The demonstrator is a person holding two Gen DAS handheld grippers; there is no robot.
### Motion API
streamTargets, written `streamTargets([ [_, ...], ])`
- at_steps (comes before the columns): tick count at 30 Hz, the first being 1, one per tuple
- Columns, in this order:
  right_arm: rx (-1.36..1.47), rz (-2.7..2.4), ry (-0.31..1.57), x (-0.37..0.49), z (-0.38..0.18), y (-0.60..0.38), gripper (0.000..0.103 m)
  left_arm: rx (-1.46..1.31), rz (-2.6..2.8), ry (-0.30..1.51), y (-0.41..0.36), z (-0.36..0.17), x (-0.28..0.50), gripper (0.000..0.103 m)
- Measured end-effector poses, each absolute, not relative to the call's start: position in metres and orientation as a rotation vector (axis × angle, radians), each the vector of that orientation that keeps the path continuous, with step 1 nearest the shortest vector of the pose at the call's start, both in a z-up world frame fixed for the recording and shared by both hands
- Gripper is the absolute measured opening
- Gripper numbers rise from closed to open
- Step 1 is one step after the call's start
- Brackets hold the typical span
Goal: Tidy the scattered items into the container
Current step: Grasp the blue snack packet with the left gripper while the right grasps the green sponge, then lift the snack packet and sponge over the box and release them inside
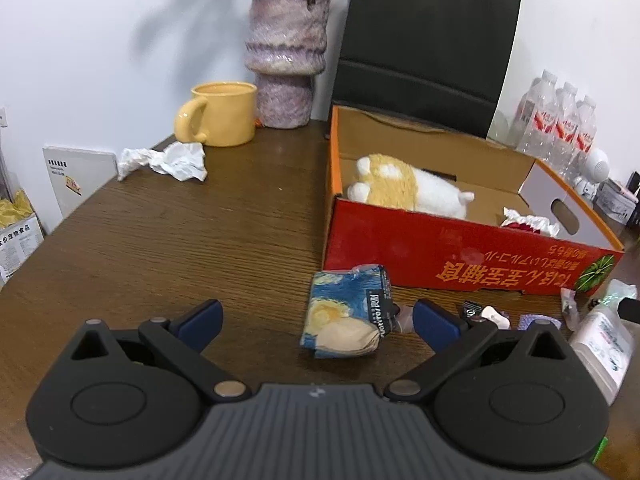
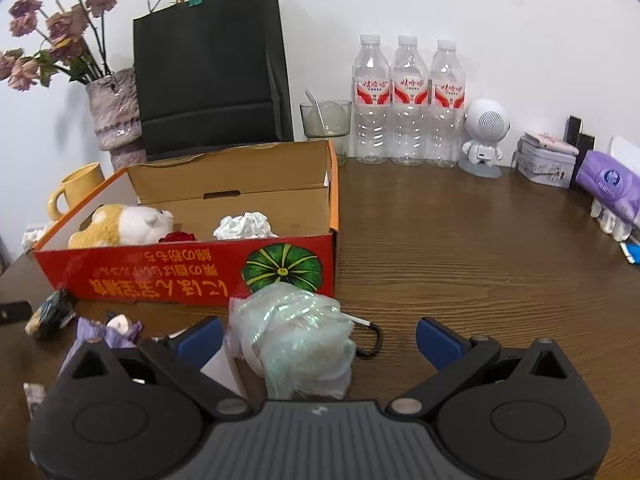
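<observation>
Tabletop: shimmery bundle between right gripper fingers.

Both cameras are sitting low over a wooden table, each looking forward along its own open gripper fingers toward the white back wall. The left view is facing the left end of a red cardboard box from close by. The right view is facing the box near its right end. Both are sharing the box, the black paper bag behind it, and the yellow mug.
</observation>
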State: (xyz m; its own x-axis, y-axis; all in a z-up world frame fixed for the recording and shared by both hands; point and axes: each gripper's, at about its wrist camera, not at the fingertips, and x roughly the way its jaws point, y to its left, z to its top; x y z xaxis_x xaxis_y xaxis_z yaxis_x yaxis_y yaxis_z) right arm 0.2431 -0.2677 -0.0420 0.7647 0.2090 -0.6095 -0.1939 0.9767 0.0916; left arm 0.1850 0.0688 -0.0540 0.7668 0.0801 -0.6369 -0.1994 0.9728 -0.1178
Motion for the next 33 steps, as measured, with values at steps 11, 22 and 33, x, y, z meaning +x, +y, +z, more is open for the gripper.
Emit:
streamTargets([
  [11, 0.157, 0.28, 0.682, 0.261, -0.052, -0.271, 0.079, -0.194, 0.158, 0.68, 0.07, -0.071, 0.2, 0.076],
  [22, 0.157, 0.263, 0.644, 0.247, -0.049, -0.277, 0.035, -0.241, 0.131, 0.623, 0.082, -0.065, 0.183, 0.02],
  [33, 0.151, 0.258, 0.573, 0.229, -0.033, -0.281, 0.035, -0.253, 0.084, 0.51, 0.071, -0.037, 0.151, 0.018],
])
